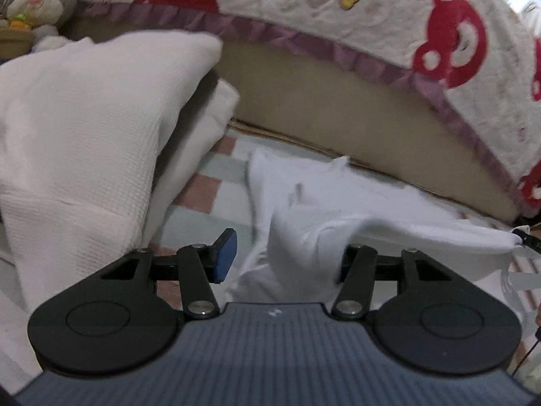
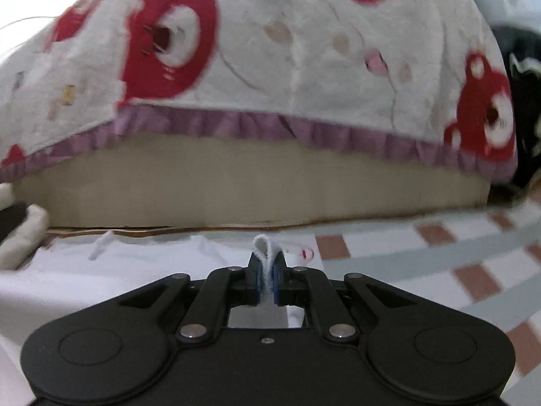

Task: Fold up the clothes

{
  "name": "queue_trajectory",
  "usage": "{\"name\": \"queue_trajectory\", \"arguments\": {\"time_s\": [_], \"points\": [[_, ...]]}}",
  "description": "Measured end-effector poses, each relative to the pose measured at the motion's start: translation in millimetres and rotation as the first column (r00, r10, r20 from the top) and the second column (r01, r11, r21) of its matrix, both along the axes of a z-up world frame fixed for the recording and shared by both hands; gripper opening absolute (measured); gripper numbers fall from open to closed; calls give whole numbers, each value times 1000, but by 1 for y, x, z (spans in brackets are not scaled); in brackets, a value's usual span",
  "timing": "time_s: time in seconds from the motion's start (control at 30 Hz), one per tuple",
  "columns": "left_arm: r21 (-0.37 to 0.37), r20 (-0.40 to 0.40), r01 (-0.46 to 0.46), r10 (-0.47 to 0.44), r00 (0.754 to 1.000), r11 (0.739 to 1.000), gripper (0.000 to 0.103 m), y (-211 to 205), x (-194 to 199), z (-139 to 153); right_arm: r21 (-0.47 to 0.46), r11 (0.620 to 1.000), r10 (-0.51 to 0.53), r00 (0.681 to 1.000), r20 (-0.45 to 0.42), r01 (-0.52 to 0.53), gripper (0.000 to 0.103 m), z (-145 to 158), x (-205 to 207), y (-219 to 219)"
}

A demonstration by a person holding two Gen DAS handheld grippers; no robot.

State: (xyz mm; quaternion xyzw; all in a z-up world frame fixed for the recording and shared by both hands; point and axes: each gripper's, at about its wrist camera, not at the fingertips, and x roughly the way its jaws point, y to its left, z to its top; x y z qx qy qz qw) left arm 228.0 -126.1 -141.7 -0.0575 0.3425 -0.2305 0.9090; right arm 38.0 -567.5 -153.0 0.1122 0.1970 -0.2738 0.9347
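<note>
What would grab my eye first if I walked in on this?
Probably the big blanket with red bears, draped across the back. Below it, a white garment lies rumpled on the checked sheet, and the right gripper pinches a fold of it.

The left wrist view looks forward over its own left gripper [image 1: 280,257], low and close above the checked sheet [image 1: 203,189], tilted down toward the white garment [image 1: 338,203], with folded cream cloths [image 1: 84,128] at its left. The right wrist view sits lower still, just behind the right gripper [image 2: 267,279], facing nearly level. Both face the tan box [image 1: 321,101] under the bear-print blanket [image 1: 405,17], and share the garment and sheet.
</note>
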Motion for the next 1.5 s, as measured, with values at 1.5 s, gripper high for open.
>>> {"name": "queue_trajectory", "arguments": {"time_s": [1.5], "points": [[-208,-119,9,-34,992,978,33,-6,53,-52,81,923,381,921,-81,-375,47,-49,32,-61]]}}
